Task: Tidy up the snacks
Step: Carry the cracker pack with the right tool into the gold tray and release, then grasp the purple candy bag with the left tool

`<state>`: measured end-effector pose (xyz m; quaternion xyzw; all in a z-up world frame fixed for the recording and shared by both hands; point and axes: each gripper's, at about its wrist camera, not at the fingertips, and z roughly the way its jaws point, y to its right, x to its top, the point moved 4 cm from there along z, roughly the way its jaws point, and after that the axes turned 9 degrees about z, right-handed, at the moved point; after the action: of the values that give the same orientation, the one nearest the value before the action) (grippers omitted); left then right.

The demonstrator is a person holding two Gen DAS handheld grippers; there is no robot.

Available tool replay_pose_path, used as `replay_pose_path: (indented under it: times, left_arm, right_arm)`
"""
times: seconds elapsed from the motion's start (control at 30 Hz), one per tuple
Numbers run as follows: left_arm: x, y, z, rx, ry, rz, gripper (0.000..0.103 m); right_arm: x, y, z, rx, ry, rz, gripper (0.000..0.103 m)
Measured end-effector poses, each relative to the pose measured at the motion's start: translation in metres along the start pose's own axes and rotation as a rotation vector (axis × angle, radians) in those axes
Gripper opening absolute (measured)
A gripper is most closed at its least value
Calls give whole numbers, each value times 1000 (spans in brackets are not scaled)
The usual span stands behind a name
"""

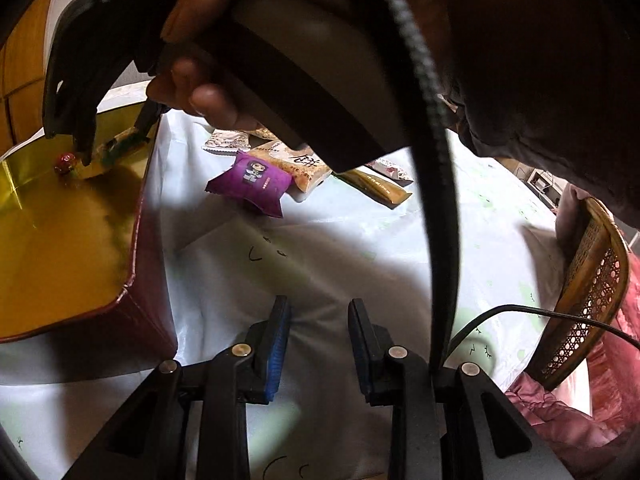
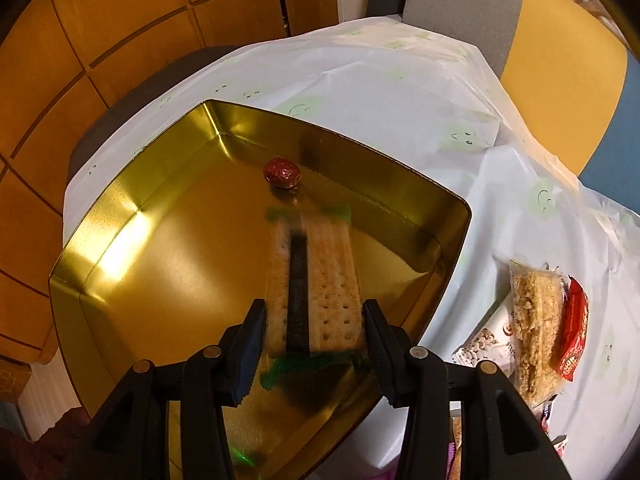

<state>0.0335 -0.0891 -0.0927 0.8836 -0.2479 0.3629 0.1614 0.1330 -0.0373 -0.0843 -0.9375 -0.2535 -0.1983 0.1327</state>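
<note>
A gold tin with red outer walls stands on the white tablecloth, with a red date lying inside it. My right gripper is shut on a clear pack of crackers with green ends, held over the tin's floor. The left wrist view shows that gripper from the side above the tin, a hand around its handle. My left gripper hovers over bare cloth to the right of the tin, its blue pads a narrow gap apart with nothing between them. Loose snacks lie beyond: a purple packet and a rice-crisp pack.
A tan stick pack and a white nut packet lie with the pile. A rice-crisp bar and a red packet sit right of the tin. A wicker chair with a pink jacket stands at the table's right edge.
</note>
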Motion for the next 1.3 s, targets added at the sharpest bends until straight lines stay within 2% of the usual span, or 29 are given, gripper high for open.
replay_pose_path:
  times: [0.3,0.47,0.6,0.87,1.03,1.3]
  left_arm:
    - [0,2,-1,10,0,9,30]
    - [0,3,-2,10,-1,2,30]
    - [1,2,-2,13,-2,-3,30]
    - [1,2,-5,21,-12,-4,30]
    - [2,4,-5,31,-20,2,30]
    - [1,5,-5,41,-30,7,30]
  right_arm:
    - [-4,9,-27,26,87,72,50]
    - [-28,32,-65,51,158,147,50]
    - [-60,62,-91,17,195,198,50]
    - [-141,147,-112,-111,166,368,50]
    - [-177,172,-109,-150,154,442,50]
    - [-177,177,-90,-169,145,448,50]
